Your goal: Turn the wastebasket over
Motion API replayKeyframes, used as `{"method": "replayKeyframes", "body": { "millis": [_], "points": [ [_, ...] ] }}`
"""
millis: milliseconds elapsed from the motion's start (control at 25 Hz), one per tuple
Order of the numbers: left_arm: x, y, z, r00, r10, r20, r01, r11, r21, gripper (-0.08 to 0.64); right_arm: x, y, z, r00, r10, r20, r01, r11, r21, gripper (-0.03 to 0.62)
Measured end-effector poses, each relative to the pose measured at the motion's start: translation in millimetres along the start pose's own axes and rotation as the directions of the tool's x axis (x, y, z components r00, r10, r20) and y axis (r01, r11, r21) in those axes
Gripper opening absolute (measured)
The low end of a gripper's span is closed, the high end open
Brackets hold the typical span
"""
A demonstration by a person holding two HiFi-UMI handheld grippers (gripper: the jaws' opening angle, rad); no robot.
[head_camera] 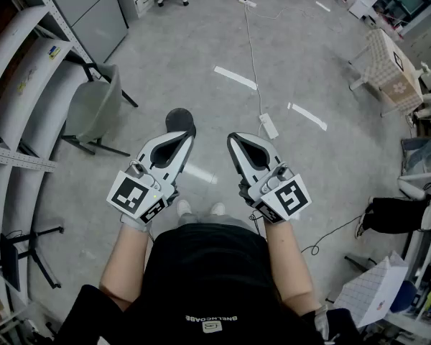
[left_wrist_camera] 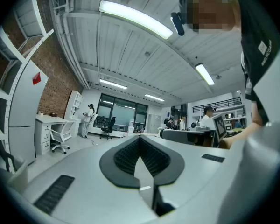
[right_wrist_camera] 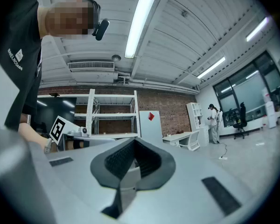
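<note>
Wastebasket (head_camera: pixel 177 116): taken to be the dark round thing on the floor (head_camera: pixel 201 42), at the centre of the head view. It is partly hidden, so mouth-up or base-up cannot be told.
Bearing: directly beyond the tip of the left hand-held gripper (head_camera: pixel 189 131), up-frame of it, and up-frame and left of the right hand-held gripper (head_camera: pixel 232 136).
Axis: the round outline seen from above suggests it stands upright, with its long axis vertical.
Nearer hand: the left; the right sits a little apart to the side.
Left hand-held gripper: jaws closed together, nothing between them, held level.
Right hand-held gripper: likewise closed, empty and level.
Gripper views: neither shows the wastebasket; both look out level, above it.
Next move, judged: both should lower and open, one to each side of its wall, before tipping.
</note>
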State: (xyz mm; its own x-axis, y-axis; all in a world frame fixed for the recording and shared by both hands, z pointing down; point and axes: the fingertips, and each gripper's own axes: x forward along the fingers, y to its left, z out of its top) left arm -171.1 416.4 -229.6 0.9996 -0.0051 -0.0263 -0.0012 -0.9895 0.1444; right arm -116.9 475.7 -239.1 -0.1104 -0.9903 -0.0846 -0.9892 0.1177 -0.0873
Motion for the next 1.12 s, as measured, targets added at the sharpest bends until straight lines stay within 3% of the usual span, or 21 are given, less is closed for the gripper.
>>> {"method": "replayKeyframes", "body": {
  "millis": [160,320,440,560,880,1120],
  "points": [
    [13,-14,2,1.000,-0.022,0.017,0.023,0.998,-0.053,0.012,-11,-14,2,1.000,-0.001,0.006,0.001,1.000,-0.001,0.008],
    [17,-23,3,0.999,-0.028,0.026,0.029,0.999,-0.040,0.012,-16,-28,-4,1.000,-0.014,-0.016,0.014,1.000,0.010,0.009],
    [21,-25,0,1.000,0.009,0.006,-0.009,1.000,-0.005,0.012,-23,-40,-4,1.000,-0.002,-0.005,0.002,0.999,0.036,0.009],
    [30,-21,-7,0.998,0.058,0.001,-0.058,0.997,-0.052,0.012,-33,-56,-7,1.000,0.015,0.001,-0.015,0.999,0.045,0.011],
    [29,19,-42,0.988,0.141,-0.054,-0.147,0.983,-0.114,0.012,-11,-88,-35,0.999,0.026,-0.047,-0.022,0.995,0.092,0.011],
    [48,102,-54,0.986,0.150,-0.073,-0.159,0.978,-0.135,0.012,67,-122,-60,0.994,0.024,-0.105,-0.013,0.995,0.103,0.011]
  ]
}}
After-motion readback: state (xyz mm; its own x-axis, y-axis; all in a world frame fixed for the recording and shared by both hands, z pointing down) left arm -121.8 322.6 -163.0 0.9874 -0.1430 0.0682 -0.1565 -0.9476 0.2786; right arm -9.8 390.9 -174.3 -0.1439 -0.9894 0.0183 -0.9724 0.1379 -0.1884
